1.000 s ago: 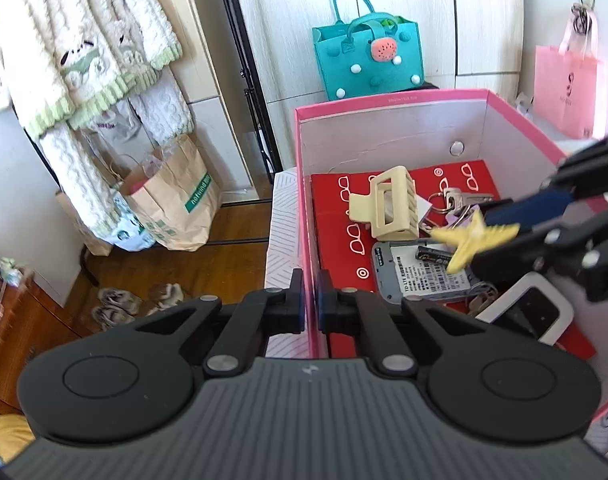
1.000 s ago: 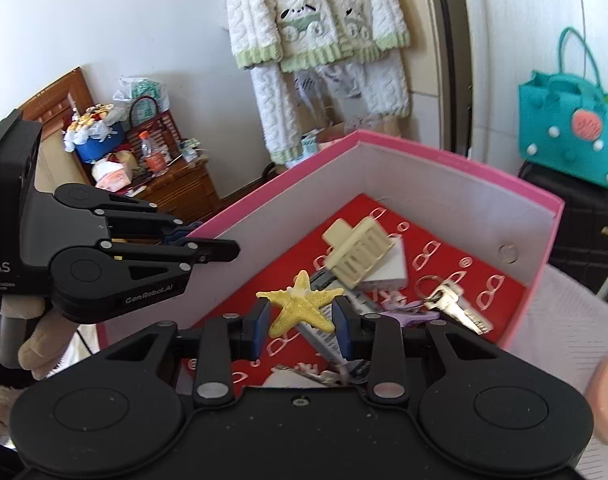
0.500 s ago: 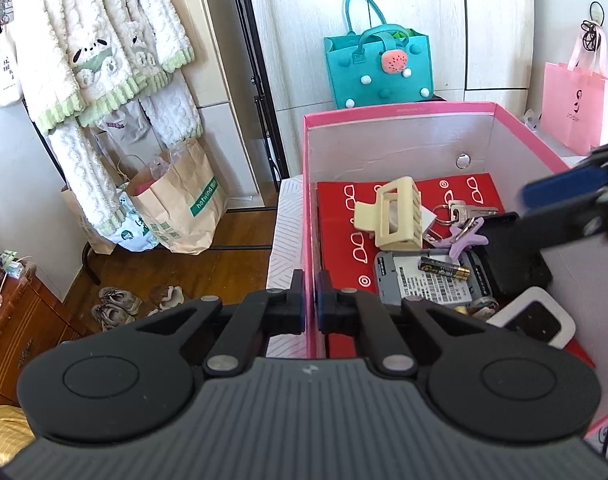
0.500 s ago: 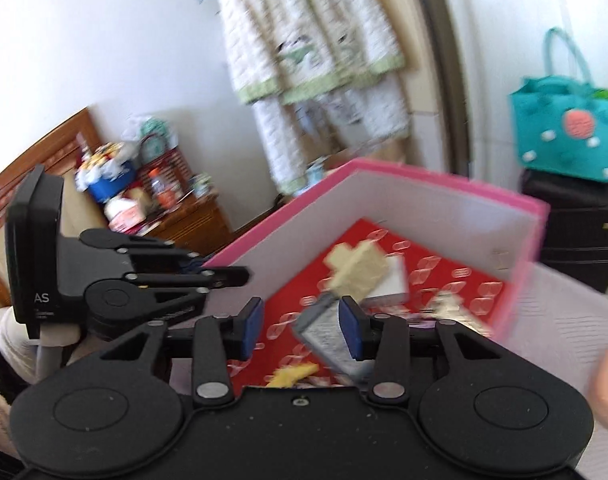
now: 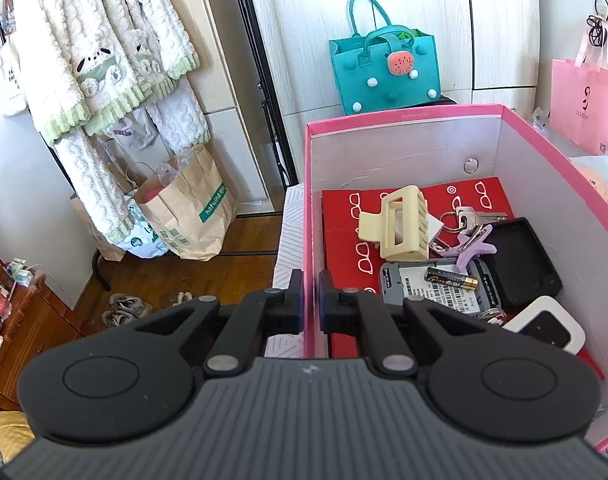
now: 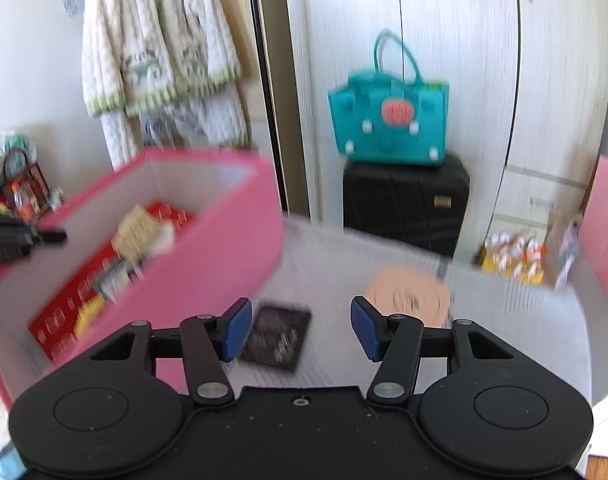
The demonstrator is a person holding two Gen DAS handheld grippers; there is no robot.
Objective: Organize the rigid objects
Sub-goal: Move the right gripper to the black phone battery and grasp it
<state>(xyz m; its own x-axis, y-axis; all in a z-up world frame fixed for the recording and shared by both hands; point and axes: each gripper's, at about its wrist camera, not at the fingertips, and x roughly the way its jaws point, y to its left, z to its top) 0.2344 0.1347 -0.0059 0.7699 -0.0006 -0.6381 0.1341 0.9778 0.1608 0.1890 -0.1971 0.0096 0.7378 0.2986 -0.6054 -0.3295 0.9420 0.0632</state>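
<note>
On a white ribbed cloth (image 6: 384, 264) spread over the work surface stands a pink box (image 5: 404, 114), with a pale wardrobe (image 6: 464, 60) behind and wooden flooring (image 5: 224, 248) below to the left. Cream knitwear (image 5: 104, 60) hangs on a rail above paper bags (image 5: 184, 216), and a teal felt handbag (image 6: 388, 120) sits on a black suitcase (image 6: 404, 204). Inside the box, on a red liner, lie a cream hair claw (image 5: 400, 224), keys (image 5: 472, 216), a lilac starfish (image 5: 474, 246), a battery (image 5: 450, 278) and a yellow starfish (image 6: 90, 314). The left gripper (image 5: 311, 294) is clamped on the box's near wall. The right gripper (image 6: 300, 326) is opening, nothing between its blue pads (image 6: 237, 328), over a dark square card (image 6: 278, 338) lying beside the box; a peach round item (image 6: 408, 298) rests further right, blurred.
</note>
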